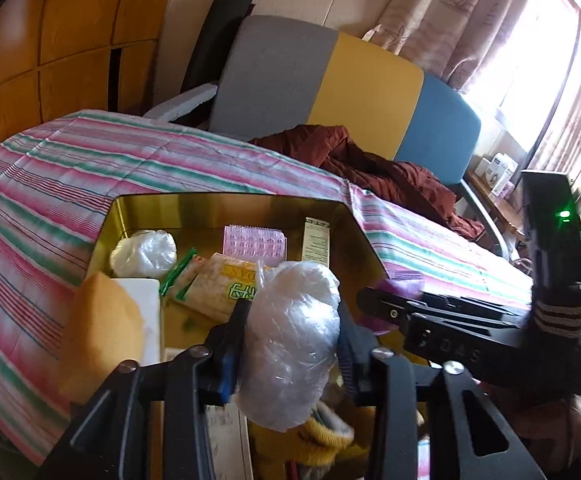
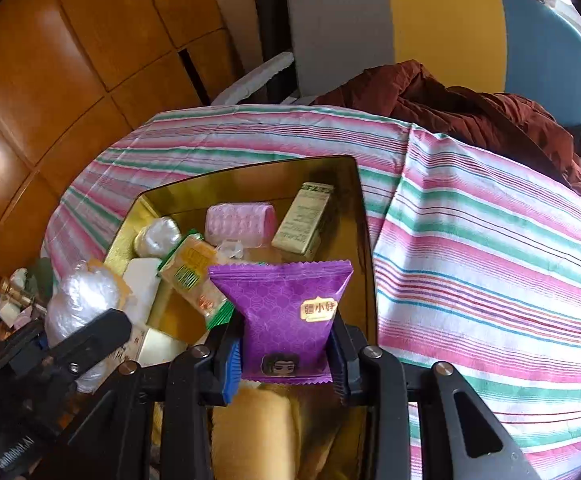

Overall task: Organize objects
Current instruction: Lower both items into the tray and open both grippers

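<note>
A gold tin box (image 1: 226,204) (image 2: 354,216) lies open on the striped bedspread. It holds a pink hair roller (image 1: 253,240) (image 2: 239,222), a small carton (image 1: 316,240) (image 2: 304,218), a yellow snack packet (image 1: 226,284) (image 2: 190,272), a white plastic-wrapped ball (image 1: 144,254) (image 2: 157,236) and a white block (image 1: 138,292). My left gripper (image 1: 290,340) is shut on a clear plastic-wrapped bundle (image 1: 290,340) (image 2: 78,300) above the box's near end. My right gripper (image 2: 286,340) is shut on a purple snack packet (image 2: 286,312) over the box's right side.
A yellow sponge-like item (image 1: 102,332) (image 2: 250,432) sits at the box's near edge. The striped bedspread (image 1: 70,168) (image 2: 490,240) spreads all around. A dark red jacket (image 1: 370,160) (image 2: 470,108) lies on a grey, yellow and blue chair (image 1: 330,84). Wooden cabinets (image 2: 50,80) stand left.
</note>
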The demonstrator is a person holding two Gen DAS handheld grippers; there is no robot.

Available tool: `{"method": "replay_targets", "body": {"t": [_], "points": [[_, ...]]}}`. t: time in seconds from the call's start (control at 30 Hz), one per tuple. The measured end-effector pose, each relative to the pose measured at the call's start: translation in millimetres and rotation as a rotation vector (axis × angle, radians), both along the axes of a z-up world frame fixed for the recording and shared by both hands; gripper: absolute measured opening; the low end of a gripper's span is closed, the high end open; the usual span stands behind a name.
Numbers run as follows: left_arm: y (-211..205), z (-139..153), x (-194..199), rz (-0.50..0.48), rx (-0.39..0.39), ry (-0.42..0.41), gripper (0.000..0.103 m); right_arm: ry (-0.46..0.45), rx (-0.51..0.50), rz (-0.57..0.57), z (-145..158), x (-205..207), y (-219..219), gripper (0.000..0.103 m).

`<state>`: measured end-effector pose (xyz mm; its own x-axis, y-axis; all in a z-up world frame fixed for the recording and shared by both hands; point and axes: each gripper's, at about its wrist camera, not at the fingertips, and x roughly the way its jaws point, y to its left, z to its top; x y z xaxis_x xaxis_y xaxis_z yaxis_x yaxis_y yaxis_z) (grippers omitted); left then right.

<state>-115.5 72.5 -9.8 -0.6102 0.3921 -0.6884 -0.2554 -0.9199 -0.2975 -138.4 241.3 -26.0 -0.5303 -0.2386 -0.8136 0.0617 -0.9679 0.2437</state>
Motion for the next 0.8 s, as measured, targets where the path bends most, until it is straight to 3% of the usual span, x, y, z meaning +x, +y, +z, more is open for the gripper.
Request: {"method": "replay_targets", "body": {"t": [0.37,0.5,0.8], "points": [[7.2,-15.1,-0.9,-0.001,-0.041,-0.013,0.045,-0.024,-0.027,-0.039,-13.3,-1.2,7.1,0.041],[3.4,-8.3,7.1,0.011,-0.045,0.017,0.045,-0.001,-0.038,-0.047,-8.6,0.9,9.0,0.048],[-3.6,-0.4,24.4,0.02,-0.063,0.053,0.048,0.012,-0.041,-0.067,-3.0,6.9,10.2,0.048]]}}
